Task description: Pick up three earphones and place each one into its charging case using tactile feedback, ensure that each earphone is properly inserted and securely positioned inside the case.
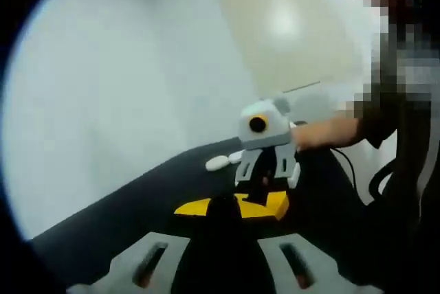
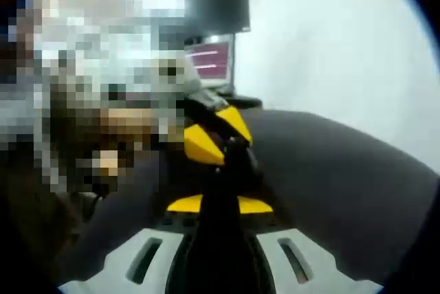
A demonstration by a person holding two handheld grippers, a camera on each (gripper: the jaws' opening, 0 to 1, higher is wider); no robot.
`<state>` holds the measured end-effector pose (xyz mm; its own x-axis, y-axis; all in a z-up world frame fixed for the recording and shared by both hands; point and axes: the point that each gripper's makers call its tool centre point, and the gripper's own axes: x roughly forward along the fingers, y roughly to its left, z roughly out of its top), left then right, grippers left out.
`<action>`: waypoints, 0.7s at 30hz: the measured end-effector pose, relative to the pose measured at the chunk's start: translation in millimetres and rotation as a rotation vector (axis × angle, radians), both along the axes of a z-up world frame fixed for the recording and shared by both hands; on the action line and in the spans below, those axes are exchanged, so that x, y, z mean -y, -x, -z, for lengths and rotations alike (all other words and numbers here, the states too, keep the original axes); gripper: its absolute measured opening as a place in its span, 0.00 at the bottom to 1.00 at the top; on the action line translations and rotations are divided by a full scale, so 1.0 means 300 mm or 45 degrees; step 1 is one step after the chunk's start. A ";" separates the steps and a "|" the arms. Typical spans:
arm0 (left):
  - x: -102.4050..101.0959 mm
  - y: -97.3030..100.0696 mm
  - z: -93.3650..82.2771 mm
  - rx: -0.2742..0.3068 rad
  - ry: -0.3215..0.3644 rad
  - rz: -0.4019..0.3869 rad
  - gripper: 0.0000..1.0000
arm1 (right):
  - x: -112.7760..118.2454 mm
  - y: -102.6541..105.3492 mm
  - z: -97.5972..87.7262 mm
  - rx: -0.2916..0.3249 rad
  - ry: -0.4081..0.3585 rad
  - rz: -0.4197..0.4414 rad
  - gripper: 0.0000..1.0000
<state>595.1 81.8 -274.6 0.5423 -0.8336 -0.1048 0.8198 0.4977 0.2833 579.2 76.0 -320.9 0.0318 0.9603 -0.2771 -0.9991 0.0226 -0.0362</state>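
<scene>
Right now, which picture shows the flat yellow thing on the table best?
The left gripper view. There the flat yellow thing spreads wide on the dark table, by the right gripper. In the right gripper view it peeks out as two small bits, one on each side of a dark shape.

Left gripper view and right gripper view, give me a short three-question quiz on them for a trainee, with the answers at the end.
1. True or false: in the left gripper view, a small white piece lies on the dark table.
2. Multiple choice: the flat object lying low in the middle of the right gripper view is A) red, B) yellow, C) green.
3. Fill in the blank: in the right gripper view, beyond the far edge of the table, a pinkish lit ______ stands against the wall.

Key: 1 true; 2 B; 3 screen.
</scene>
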 end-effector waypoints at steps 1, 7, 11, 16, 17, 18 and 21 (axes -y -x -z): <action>-0.007 0.003 0.000 -0.002 0.006 -0.002 0.10 | -0.001 0.001 0.000 0.000 -0.001 -0.002 0.18; -0.021 0.030 0.014 -0.016 -0.003 0.014 0.10 | -0.004 0.000 0.000 0.000 0.000 -0.002 0.18; -0.019 0.034 0.014 -0.008 -0.012 0.019 0.10 | -0.004 -0.001 0.000 0.001 0.000 -0.002 0.18; -0.026 0.038 0.008 -0.002 -0.001 0.020 0.10 | -0.004 -0.002 -0.001 0.001 0.000 -0.001 0.18; -0.029 0.039 0.004 0.000 0.011 0.019 0.10 | -0.003 -0.002 -0.001 0.000 0.000 -0.001 0.18; -0.032 0.039 0.001 -0.001 0.022 0.017 0.10 | -0.003 -0.002 -0.001 0.000 -0.001 -0.002 0.18; -0.034 0.038 0.001 -0.010 0.035 0.015 0.10 | -0.002 -0.003 -0.001 0.000 -0.001 -0.003 0.18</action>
<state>583.7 92.0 -274.8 0.5314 -0.8428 -0.0859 0.8280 0.4952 0.2630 580.2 76.7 -320.5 0.0297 0.9606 -0.2764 -0.9991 0.0205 -0.0361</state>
